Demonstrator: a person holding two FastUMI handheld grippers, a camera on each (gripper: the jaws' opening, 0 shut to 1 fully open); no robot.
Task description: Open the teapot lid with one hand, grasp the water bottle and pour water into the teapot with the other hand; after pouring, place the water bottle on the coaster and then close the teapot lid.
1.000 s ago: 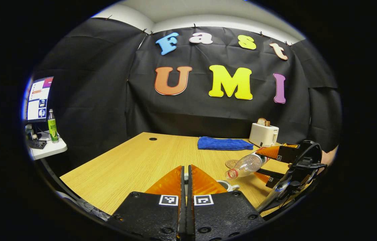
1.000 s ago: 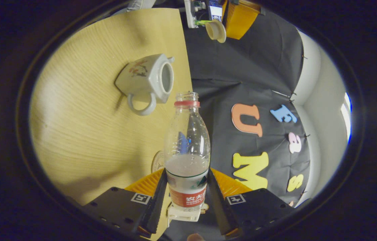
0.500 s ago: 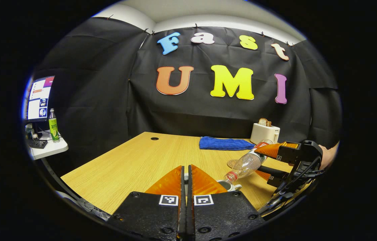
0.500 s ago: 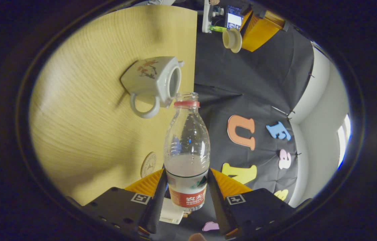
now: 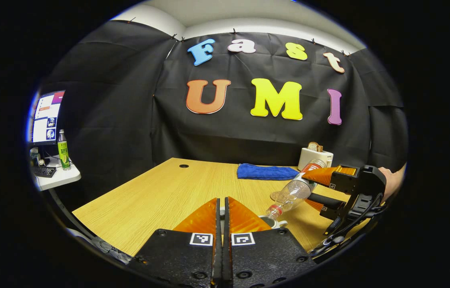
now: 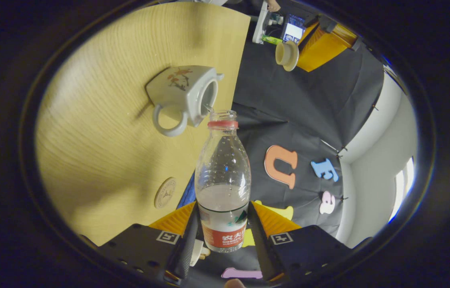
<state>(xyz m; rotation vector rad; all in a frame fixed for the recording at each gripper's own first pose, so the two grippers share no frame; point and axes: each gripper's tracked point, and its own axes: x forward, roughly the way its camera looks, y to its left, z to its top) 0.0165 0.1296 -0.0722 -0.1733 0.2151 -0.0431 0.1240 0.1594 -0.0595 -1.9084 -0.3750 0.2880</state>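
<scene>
The light wooden table spreads across the lower part of the left gripper view. Toward one o'clock on it lies a folded blue cloth, with a white toaster just beyond it at two o'clock. In the right gripper view the white squarish ceramic teapot with a red floral print stands at eleven o'clock, its lid off and its round mouth bare, its loop handle turned toward the camera. The clear plastic water bottle with a red neck ring and a red-and-white label is uncapped and tipped mouth-first toward the teapot's opening. The right gripper clamps both fingers on its labelled lower body. The left gripper, at one o'clock, holds the small white teapot lid clenched between its fingers. A round tan coaster lies on the table at seven o'clock, apart from the teapot.
</scene>
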